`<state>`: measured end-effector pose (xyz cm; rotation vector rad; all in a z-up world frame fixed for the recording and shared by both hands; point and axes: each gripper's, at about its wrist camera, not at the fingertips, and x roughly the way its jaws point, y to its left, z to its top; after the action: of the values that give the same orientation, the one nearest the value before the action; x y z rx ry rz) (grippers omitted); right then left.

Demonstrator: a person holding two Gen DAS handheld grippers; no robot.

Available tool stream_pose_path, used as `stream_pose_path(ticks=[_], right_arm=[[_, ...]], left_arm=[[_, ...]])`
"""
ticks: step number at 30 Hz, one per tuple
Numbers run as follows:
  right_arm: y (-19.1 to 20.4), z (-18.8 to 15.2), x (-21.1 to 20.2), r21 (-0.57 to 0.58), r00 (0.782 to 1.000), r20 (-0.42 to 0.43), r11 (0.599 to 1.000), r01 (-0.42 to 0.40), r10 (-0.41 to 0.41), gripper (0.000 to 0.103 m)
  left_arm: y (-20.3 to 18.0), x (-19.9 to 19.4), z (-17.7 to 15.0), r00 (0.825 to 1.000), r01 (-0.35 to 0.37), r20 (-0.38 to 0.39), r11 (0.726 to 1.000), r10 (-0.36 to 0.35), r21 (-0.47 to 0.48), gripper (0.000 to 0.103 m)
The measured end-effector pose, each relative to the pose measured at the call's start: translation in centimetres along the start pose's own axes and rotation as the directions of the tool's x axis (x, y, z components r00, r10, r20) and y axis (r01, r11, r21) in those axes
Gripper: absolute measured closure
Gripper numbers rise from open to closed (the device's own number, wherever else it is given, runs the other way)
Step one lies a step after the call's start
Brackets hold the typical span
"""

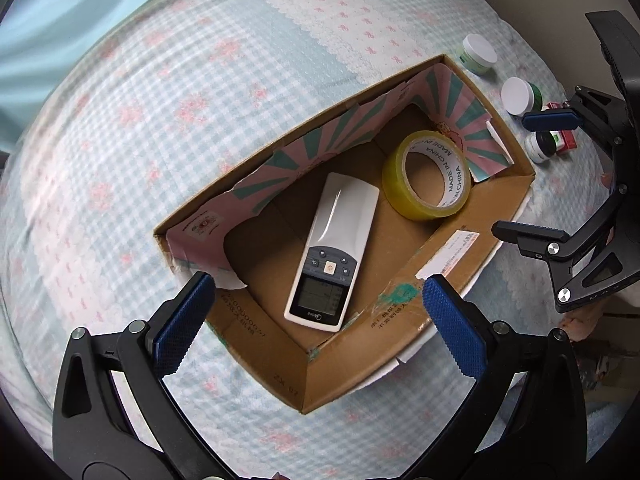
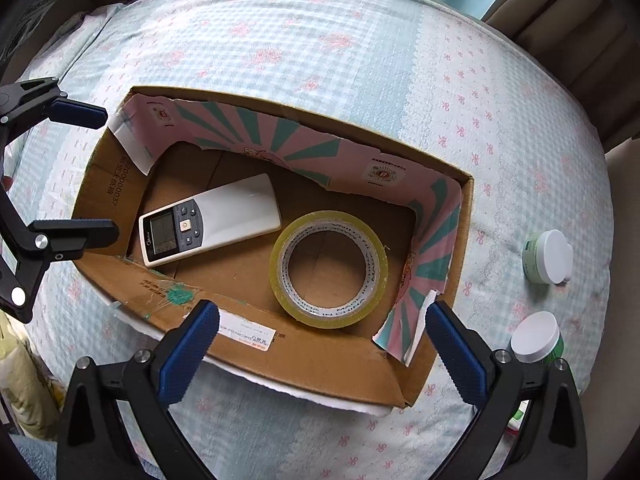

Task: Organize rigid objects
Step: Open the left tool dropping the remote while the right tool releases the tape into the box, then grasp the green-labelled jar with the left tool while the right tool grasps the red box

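Observation:
An open cardboard box (image 1: pixel 472 256) (image 2: pixel 304 356) sits on a checked cloth. Inside lie a white remote control (image 1: pixel 332 252) (image 2: pixel 212 218) and a roll of yellowish tape (image 1: pixel 426 176) (image 2: pixel 329 269). My left gripper (image 1: pixel 316 320) is open and empty, above the box's near corner. My right gripper (image 2: pixel 322 344) is open and empty, above the box's near wall. Each gripper also shows in the other's view, the right one (image 1: pixel 536 172) and the left one (image 2: pixel 96 172), both open. Outside the box stand white-lidded jars (image 1: pixel 479 54) (image 1: pixel 520 96) (image 2: pixel 550 256) (image 2: pixel 536 338).
A third small jar (image 1: pixel 540 146) and a red-and-green packet (image 1: pixel 566 138) lie right of the box, partly behind the right gripper. The cloth-covered surface (image 1: pixel 160 120) (image 2: pixel 320 40) drops off on all sides. Curtains (image 2: pixel 560 20) hang behind.

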<state>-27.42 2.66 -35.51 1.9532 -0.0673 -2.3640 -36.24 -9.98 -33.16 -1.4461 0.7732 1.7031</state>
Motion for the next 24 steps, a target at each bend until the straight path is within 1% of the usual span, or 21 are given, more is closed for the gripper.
stream_pose_path(ticks=[4, 7, 8, 10, 13, 16, 19, 21, 24], right_arm=[[0.7, -1.0, -3.3, 0.01, 1.0, 0.023, 1.0, -0.001, 0.001, 0.0], [1.0, -2.1, -5.7, 0.056, 1.0, 0.023, 0.998, -0.007, 0.006, 0.0], [1.1, -2.6, -6.7, 0.071, 0.999, 0.038, 0.997, -0.007, 0.004, 0.0], [1.3, -3.7, -8.9, 0.1, 0.997, 0.079, 0.995, 0.018, -0.026, 0.0], [1.0, -5.3, -12.2, 0.146, 0.99, 0.131, 0.989, 0.027, -0.046, 0.0], [-0.1, -7.3, -15.0, 0.21, 0.983, 0.173, 0.977, 0.019, -0.056, 0.0], [-1.9, -9.4, -17.2, 0.291, 0.978, 0.195, 0.957, 0.015, -0.074, 0.0], [-3.4, -11.0, -18.1, 0.348, 0.977, 0.197, 0.938, 0.007, -0.08, 0.0], [-6.1, -13.4, -19.2, 0.431, 0.975, 0.187, 0.902, 0.025, -0.116, 0.0]], left_arm=[[-0.7, -3.4, -1.3, 0.999, -0.001, 0.038, 1.0, 0.002, -0.031, 0.0], [-1.4, -5.9, -2.7, 0.998, -0.003, 0.069, 0.998, 0.007, -0.063, 0.0], [-1.7, -6.8, -3.2, 0.997, -0.005, 0.08, 0.997, 0.011, -0.074, 0.0], [-2.3, -8.3, -4.1, 0.994, -0.01, 0.111, 0.995, 0.021, -0.1, 0.0], [-3.4, -10.7, -5.2, 0.986, -0.034, 0.157, 0.99, 0.056, -0.138, 0.0], [-4.9, -12.3, -5.7, 0.981, -0.034, 0.185, 0.988, 0.063, -0.154, 0.0], [-6.7, -13.4, -5.8, 0.976, -0.052, 0.198, 0.984, 0.086, -0.169, 0.0], [-8.0, -14.0, -5.7, 0.975, -0.03, 0.21, 0.983, 0.069, -0.182, 0.0], [-10.0, -14.6, -5.2, 0.974, 0.001, 0.224, 0.981, 0.043, -0.192, 0.0]])
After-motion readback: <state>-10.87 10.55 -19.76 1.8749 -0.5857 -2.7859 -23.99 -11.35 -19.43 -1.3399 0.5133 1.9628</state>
